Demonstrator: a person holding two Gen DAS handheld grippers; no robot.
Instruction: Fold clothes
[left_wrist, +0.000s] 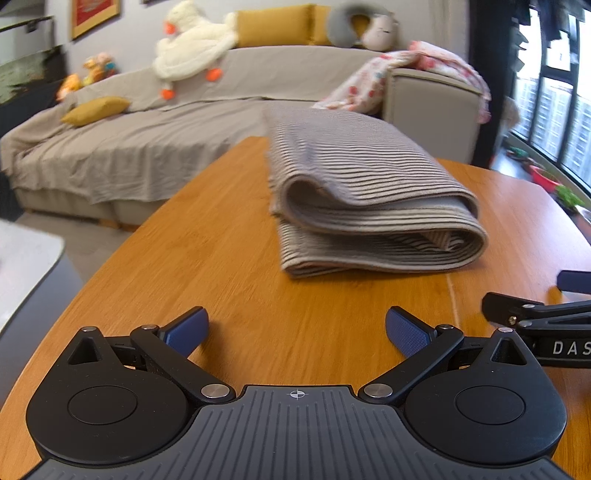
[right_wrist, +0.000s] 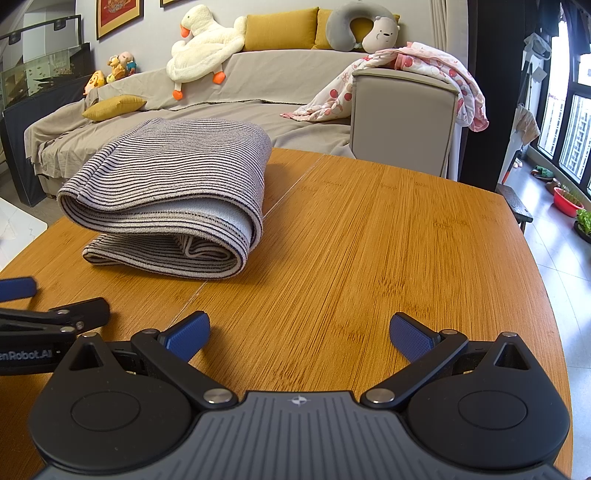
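Striped cloth (right_wrist: 173, 192) lay on the wooden table (right_wrist: 369, 240), folded over into a thick bundle with soft round edges. It sat in front of both claws, a bit to the left side. The left gripper (left_wrist: 297, 330) was spread wide and held nothing. The right gripper (right_wrist: 299, 334) was spread wide too, also empty. The folding looked just about done. Maybe only a little tidying was left.
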